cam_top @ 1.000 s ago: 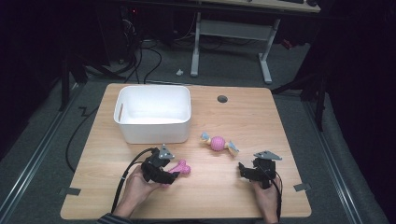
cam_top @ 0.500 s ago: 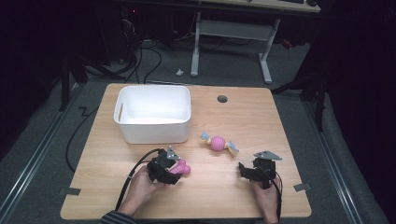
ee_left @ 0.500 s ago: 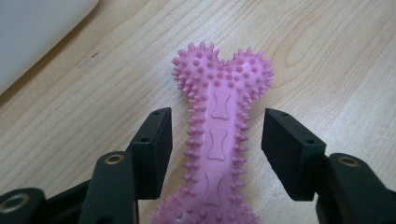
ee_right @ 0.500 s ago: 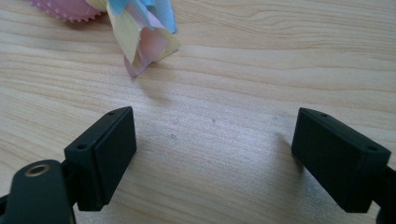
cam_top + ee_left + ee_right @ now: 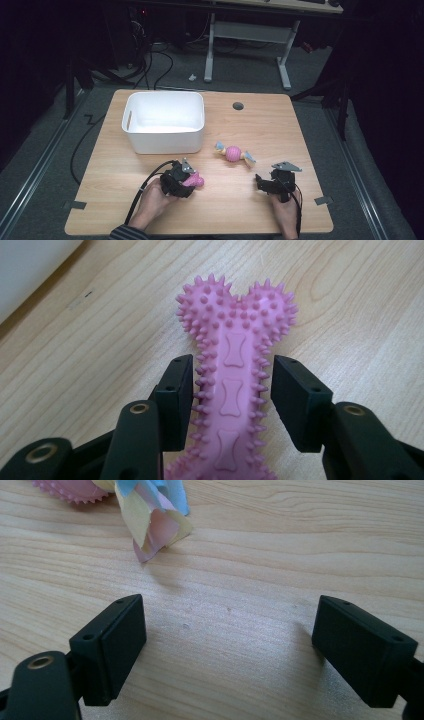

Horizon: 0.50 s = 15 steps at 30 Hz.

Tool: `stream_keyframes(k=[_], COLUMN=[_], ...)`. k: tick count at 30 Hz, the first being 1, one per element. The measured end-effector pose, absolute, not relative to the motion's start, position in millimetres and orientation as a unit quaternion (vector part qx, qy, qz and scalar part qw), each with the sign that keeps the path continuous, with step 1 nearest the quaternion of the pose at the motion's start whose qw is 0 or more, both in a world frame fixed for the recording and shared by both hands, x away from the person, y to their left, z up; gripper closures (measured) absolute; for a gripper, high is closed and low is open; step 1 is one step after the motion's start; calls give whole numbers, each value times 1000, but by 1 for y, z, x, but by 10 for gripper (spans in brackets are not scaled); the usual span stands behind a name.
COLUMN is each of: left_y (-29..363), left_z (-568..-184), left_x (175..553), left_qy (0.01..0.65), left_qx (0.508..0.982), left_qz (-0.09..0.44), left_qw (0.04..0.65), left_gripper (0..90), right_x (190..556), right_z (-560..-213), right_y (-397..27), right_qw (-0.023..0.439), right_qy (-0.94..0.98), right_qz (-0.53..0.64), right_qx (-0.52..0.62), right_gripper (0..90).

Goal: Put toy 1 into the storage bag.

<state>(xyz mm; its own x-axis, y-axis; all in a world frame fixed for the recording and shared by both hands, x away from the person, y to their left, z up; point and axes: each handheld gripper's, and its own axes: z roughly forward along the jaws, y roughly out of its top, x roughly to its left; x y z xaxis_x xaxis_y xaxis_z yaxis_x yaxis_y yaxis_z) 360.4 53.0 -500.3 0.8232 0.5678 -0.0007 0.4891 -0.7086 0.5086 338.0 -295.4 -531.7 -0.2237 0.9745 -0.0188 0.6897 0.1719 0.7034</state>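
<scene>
A light wooden tabletop point(image 5: 300, 125) carries a white plastic bin point(image 5: 164, 121) at its far left, standing well apart from the toys and blocking nothing. Toward the middle lies a pink spiky ball toy point(image 5: 233, 153) with pastel fabric tails, just beyond the right gripper point(image 5: 265, 184). That gripper rests low near the front edge, its fingers point(image 5: 111, 640) spread wide over bare wood. At front left, the left gripper point(image 5: 189, 181) lies nearly level over a pink spiked bone toy point(image 5: 235, 375) flat on the wood; its fingers point(image 5: 175, 400) have just been closing around the shaft, brushing the spikes, not yet firmly clamped.
</scene>
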Motion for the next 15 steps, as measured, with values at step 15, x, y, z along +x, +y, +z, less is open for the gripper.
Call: stream_keyframes(k=[15], left_y=[57], left_z=[-495], left_x=[359], left_qy=[286], left_qx=[916], left_qz=[81], left_qw=[268], left_gripper=[584], right_x=[338], right_z=[-532], right_y=[-296], right_qw=[244], right_qy=[726], right_qz=[292], right_qx=[573], right_gripper=[139])
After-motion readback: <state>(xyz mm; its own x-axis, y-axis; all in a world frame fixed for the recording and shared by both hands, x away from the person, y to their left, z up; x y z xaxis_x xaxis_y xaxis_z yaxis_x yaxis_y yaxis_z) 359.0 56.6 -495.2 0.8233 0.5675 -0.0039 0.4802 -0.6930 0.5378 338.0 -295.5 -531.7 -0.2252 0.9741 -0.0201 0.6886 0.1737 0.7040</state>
